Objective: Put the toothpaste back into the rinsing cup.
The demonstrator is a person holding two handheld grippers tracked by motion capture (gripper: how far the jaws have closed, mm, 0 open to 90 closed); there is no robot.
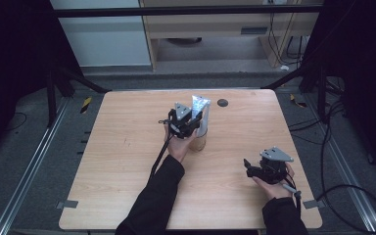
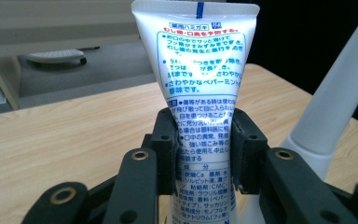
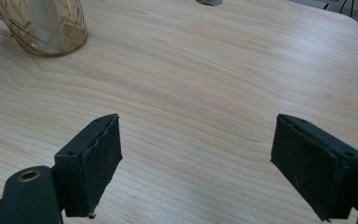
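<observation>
The white toothpaste tube [image 2: 199, 93] stands upright near the middle of the table [image 1: 127, 161], crimped end up, its lower part down inside an amber glass mug [image 1: 199, 143]. The left gripper [image 1: 192, 121] has it by the body: in the left gripper view the two black pads press in on the tube from either side, with blue print running down between them. The tube's bottom is cut off at that view's lower edge, so how it sits in the mug cannot be made out there. A white handle-like shaft [image 2: 335, 102] leans up just right of the tube; what it belongs to is hard to tell.

From the high view the mug is half hidden behind the left hand [image 1: 180, 146]. The right gripper view shows its patterned amber wall and handle at the far left, cut off by the frame.

The right gripper [image 1: 247, 165] rests well apart at the near right of the table, jaws spread wide over bare wood, holding nothing. A dark round disc [image 1: 222, 102] lies near the far edge.
</observation>
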